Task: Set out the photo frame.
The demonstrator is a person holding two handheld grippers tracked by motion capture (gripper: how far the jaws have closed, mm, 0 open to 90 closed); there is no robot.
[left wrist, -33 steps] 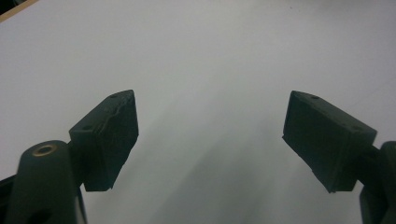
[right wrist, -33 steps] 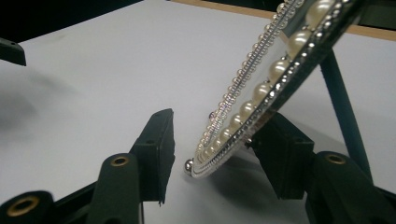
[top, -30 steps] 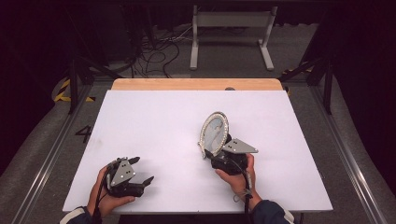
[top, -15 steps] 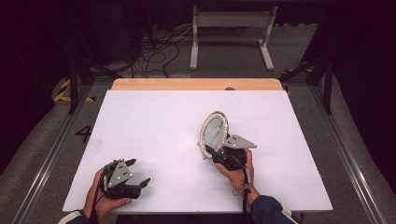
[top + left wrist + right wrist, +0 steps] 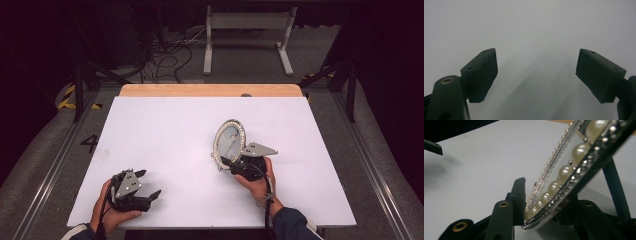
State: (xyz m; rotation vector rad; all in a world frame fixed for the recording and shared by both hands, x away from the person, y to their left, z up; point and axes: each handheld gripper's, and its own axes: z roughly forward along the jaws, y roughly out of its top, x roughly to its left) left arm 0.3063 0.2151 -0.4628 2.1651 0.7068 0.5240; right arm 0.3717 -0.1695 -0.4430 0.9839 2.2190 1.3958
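The left gripper (image 5: 145, 186) sat low near the front edge of the white table (image 5: 165, 130), held in a hand. Its jaws were wide apart with nothing between them, just bare table in the left gripper view. A bit farther in and to the right, the right gripper (image 5: 231, 162) had its jaws closed on the bottom edge of an oval frame (image 5: 229, 141) with pearls around the rim (image 5: 564, 173). The frame stood up, tilted, near the middle of the table. Past the table's far side lay a wooden strip (image 5: 210, 90).
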